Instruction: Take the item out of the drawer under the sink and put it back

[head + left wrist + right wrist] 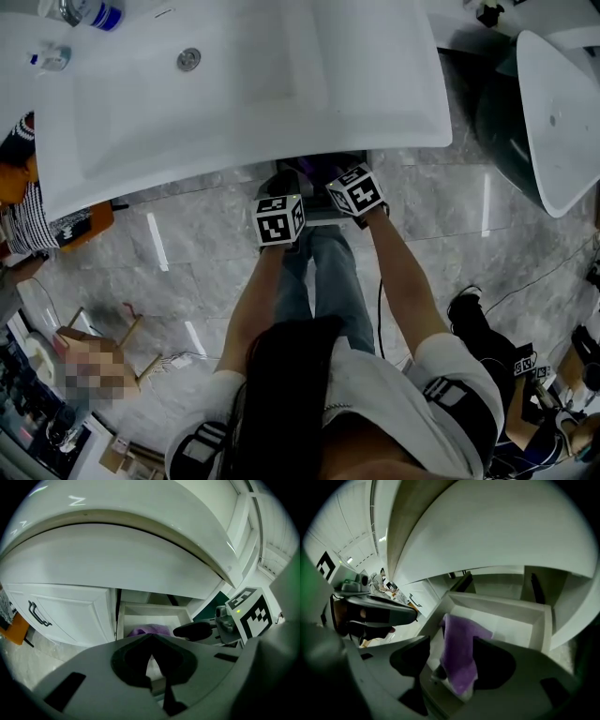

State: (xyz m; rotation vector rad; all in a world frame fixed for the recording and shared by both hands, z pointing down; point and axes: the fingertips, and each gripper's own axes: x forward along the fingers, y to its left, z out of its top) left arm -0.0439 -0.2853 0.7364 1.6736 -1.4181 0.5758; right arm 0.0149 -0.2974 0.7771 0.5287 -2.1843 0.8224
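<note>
Right claw: jaws wide apart, pads pressing on nothing. The purple cloth sits in the gap between them, so the claw straddles it without gripping. The cloth is in the open drawer under the sink. In the right gripper view it's on the drawer's left side; the right side is bare.

Key relation: the cloth's long axis runs from the drawer's back toward its front, roughly along the line the right claw points. The jaws stand either side of the narrow width, so a squeeze would take it across the short side. Good line-up, no wrist roll needed by my read. The near end looks lapped onto the drawer's front rim, under the jaw gap. The far end lies flat on the drawer floor.

Left claw: tips together, nothing seen between them. It hangs just beside the right one, on its left, over the drawer front near the cabinet door. The cloth lies ahead of its tips, not between them. The right claw is clearly nearer and is the one lined up.

Can't tell from this whether it's the pick or the put-back. If it's the pick: the fabric is thin and limp, so the risk is pinching one layer only, or a jaw catching the rim.
</note>
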